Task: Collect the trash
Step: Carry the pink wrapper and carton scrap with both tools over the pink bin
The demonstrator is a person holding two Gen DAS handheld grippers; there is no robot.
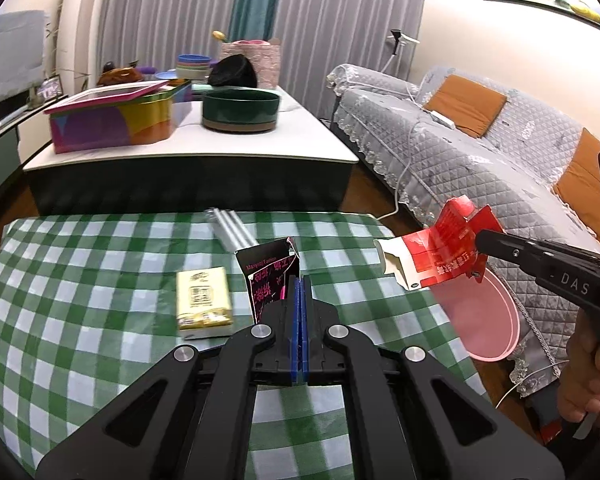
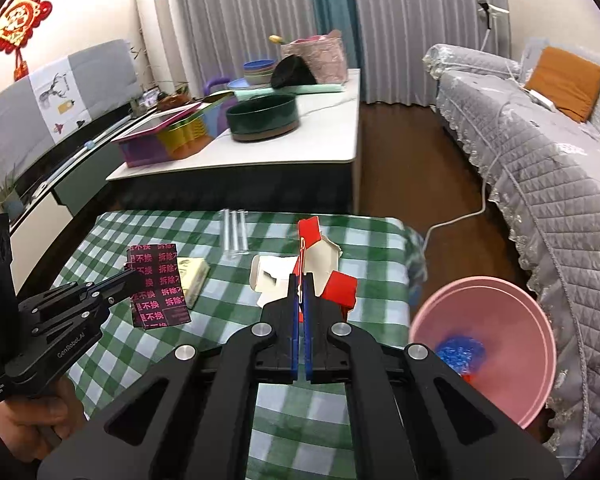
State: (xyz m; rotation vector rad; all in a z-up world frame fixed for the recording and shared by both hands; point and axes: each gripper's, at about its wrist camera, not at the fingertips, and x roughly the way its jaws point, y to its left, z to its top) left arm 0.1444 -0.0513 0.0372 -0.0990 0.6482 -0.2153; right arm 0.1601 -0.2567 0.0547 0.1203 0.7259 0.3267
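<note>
- Left wrist view: my left gripper point(image 1: 299, 280) pinches a black-and-pink carton point(image 1: 270, 276) by its thin edge, above the checked counter point(image 1: 80, 264).
- My right gripper point(image 2: 301, 280) fingers clamp a torn red-and-white carton point(image 2: 320, 264); light, crushable card, near the pink basin point(image 2: 500, 292).

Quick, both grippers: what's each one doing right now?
Left gripper: shut on the black box.
Right gripper: shut on the red box.

Checkered surface point(image 2: 340, 420): near half left bare, passage free. Far half obstructed by yellow packet point(image 1: 204, 300) and clear tubes point(image 2: 234, 232). Pink basin point(image 2: 496, 344) at right edge, mouth unobstructed; sofa point(image 2: 560, 184) close behind.
</note>
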